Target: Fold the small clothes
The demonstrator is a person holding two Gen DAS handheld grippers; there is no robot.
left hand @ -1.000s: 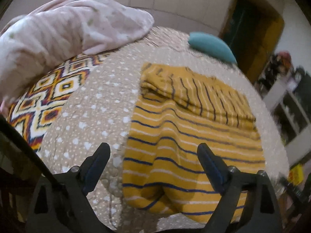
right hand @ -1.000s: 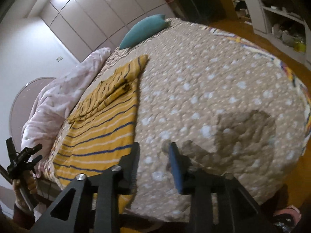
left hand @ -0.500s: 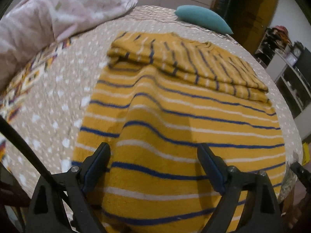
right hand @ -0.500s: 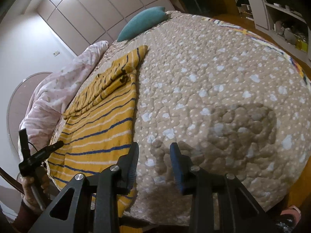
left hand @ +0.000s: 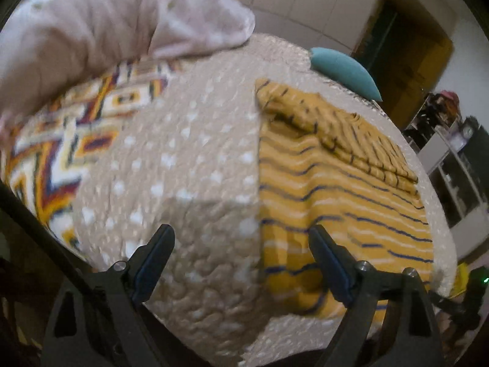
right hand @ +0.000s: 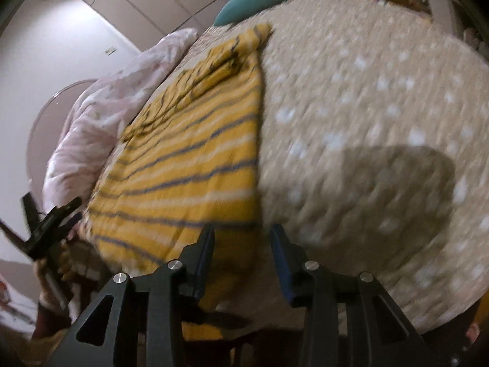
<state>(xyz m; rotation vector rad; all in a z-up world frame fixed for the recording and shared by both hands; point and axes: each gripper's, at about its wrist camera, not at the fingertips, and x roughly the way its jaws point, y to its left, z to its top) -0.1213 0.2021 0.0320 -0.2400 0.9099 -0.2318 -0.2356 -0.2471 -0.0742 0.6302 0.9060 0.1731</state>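
A yellow garment (left hand: 336,189) with blue and white stripes lies flat on the beige dotted quilt (left hand: 189,165), its far end folded over in a band. My left gripper (left hand: 241,235) stands wide open low over the near left edge of the garment, with that edge between its fingers and nothing gripped. In the right wrist view the garment (right hand: 189,153) fills the left half. My right gripper (right hand: 243,232) hovers at its near right corner; its jaws are opening and the pads press on nothing. The left gripper (right hand: 52,223) shows at the far left, held by a hand.
A rumpled pink blanket (left hand: 107,30) lies at the back left over a bright zigzag-patterned cover (left hand: 55,159). A teal pillow (left hand: 345,70) sits beyond the garment. The bed's near edge drops away just under both grippers. Shelves (left hand: 458,165) stand at the right.
The left gripper has swung left, from over the garment's middle to its left edge. The right gripper has come in closer to the garment's right corner, and its jaws stand wider.
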